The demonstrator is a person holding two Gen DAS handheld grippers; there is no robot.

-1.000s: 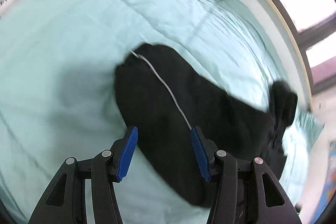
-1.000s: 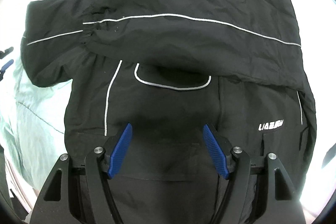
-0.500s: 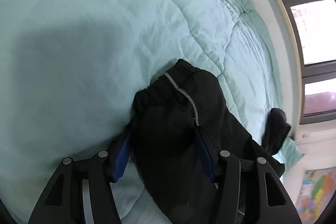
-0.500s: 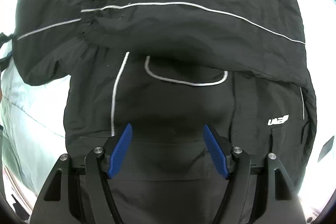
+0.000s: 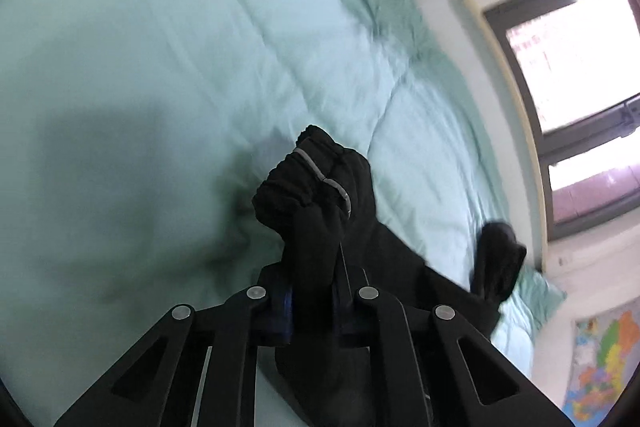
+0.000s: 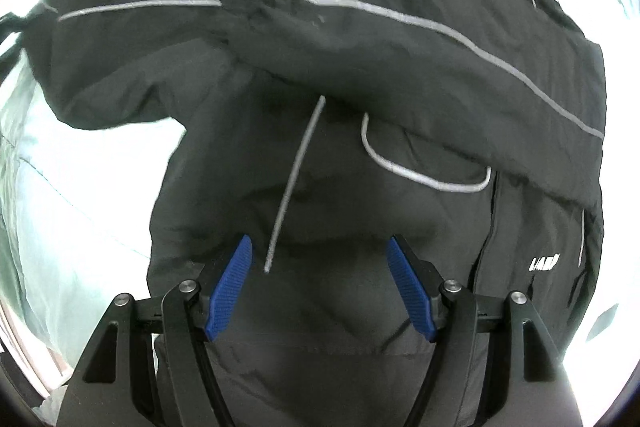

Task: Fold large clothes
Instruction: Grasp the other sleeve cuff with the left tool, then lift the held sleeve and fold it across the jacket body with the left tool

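Note:
A black jacket [image 6: 360, 75] with thin grey piping lies front up on a pale green quilt [image 5: 168, 39]. One sleeve is folded across its chest. My left gripper [image 5: 312, 303] is shut on the cuff end of the other sleeve [image 5: 316, 187], which bunches up above the fingers and is lifted off the quilt. My right gripper [image 6: 320, 287] is open and empty, hovering over the lower front of the jacket near the hem; its blue pads [image 6: 230, 287] touch nothing.
The quilt [image 6: 60, 227] covers the bed around the jacket. A window [image 5: 576, 99] and a white wall stand at the right in the left wrist view, with a coloured map [image 5: 600, 359] low on the wall.
My left gripper has closed on the sleeve cuff and raised it off the quilt. My right gripper has moved closer over the jacket, staying open.

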